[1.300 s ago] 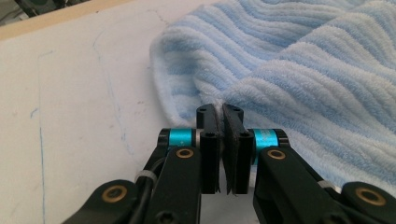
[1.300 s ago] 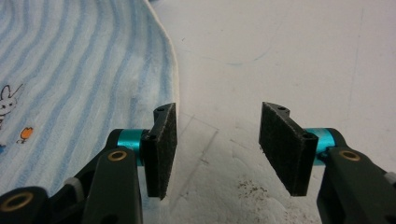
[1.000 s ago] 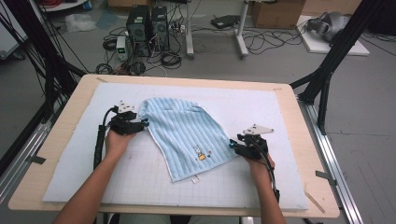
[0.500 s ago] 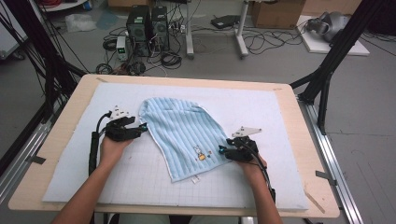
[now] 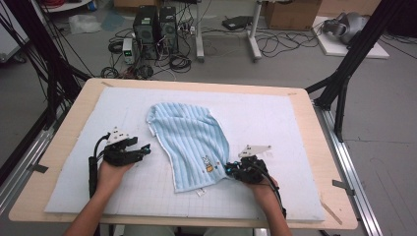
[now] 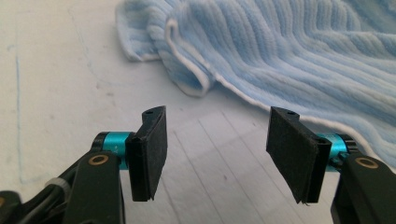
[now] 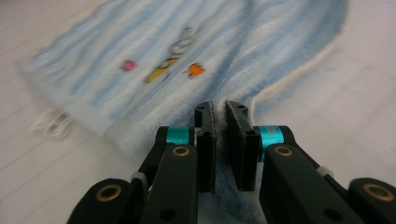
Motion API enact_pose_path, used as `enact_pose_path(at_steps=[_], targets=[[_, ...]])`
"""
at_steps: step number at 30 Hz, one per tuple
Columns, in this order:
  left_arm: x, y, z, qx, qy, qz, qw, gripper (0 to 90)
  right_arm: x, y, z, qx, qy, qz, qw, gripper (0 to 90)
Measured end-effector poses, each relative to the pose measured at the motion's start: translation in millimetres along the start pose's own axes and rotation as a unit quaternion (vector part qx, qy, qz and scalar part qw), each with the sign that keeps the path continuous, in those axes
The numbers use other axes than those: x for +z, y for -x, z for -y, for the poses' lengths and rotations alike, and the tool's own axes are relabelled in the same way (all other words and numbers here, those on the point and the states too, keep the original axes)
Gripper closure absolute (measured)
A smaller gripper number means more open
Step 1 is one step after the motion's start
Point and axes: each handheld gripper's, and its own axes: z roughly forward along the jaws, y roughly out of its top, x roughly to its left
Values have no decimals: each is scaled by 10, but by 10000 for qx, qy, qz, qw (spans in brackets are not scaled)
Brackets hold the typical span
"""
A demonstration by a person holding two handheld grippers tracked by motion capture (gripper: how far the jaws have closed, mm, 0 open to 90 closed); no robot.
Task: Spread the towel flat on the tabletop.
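Grey floor [image 5: 295,69], tangled cables [image 5: 177,61], computer towers [image 5: 156,27], cardboard box [image 5: 290,12]

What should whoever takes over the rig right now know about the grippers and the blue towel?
Right gripper: its jaws have just been closing and now pinch the blue towel at its near right edge, beside the small cartoon print.
Left gripper: open, nothing between the pads, on the white mat just short of the towel's left hem.
Done: one edge gripped; the towel lies rumpled and skewed, far corner curled.
Left: probably grip the left hem, then spread or fold.
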Motion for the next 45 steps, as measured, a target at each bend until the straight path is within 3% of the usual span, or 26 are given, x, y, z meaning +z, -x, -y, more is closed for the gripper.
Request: enact_pose_path(at_steps=[3, 6, 7, 9, 10, 11, 13, 16, 17, 21, 23, 24, 26, 27, 29, 30, 31, 32, 36, 45], targets=[[-30, 84, 31, 44, -48, 126, 9999, 387, 37, -184, 2, -286, -111, -533, 9981, 790], [-48, 182, 43, 83, -71, 263, 9996, 387, 34, -235, 0, -369, -122, -611, 9974, 755], [-46, 249, 41, 86, -79, 391, 9992, 387, -11, -240, 8, -378, -15, -459, 9982, 701], [-41, 289, 40, 95, -97, 447, 9989, 387, -43, -217, 16, -321, 108, -379, 9987, 671], [-28, 331, 39, 108, -102, 519, 9985, 389, -119, -157, 36, -131, 331, -151, 9993, 624], [9, 419, 36, 140, -170, 674, 9975, 389, -151, -121, 49, -81, 430, -5, 9990, 606], [34, 462, 37, 174, -219, 751, 9968, 390, -201, -50, 83, 100, 575, 283, 9979, 574], [120, 590, 51, 328, -389, 938, 9943, 390, -224, 11, 114, 233, 615, 475, 9967, 552], [150, 655, 42, 564, -534, 971, 9922, 390, -235, 49, 139, 334, 623, 609, 9956, 531], [178, 700, 30, 487, -457, 1119, 9915, 390, -243, 72, 148, 391, 654, 733, 9944, 490], [225, 771, 18, 742, -605, 1080, 9895, 390, -238, 65, 144, 417, 656, 776, 9940, 481], [225, 771, 18, 742, -605, 1080, 9895, 396, -238, 65, 144, 417, 656, 776, 9940, 481], [249, 865, 23, 1146, -728, 1006, 9856, 427, -223, 49, 138, 417, 660, 801, 9937, 445], [241, 893, 25, 1239, -692, 968, 9851, 427, -223, 49, 138, 417, 660, 801, 9937, 445], [231, 920, 33, 1393, -667, 1136, 9814, 542, -219, 48, 126, 525, 709, 828, 9927, 408], [227, 931, 35, 1471, -660, 1206, 9795, 714, -219, 46, 119, 542, 708, 867, 9922, 407], [222, 942, 38, 1485, -683, 1340, 9774, 714, -218, 42, 114, 573, 703, 878, 9920, 407], [215, 950, 39, 1534, -694, 1383, 9760, 847, -216, 39, 111, 576, 692, 919, 9917, 407], [156, 871, 56, 1263, -768, 1473, 9780, 861, -231, 46, 117, 527, 690, 943, 9918, 407], [-207, 463, 174, 1026, -927, 1265, 9823, 860, -207, 49, 116, 492, 615, 1039, 9915, 419]])
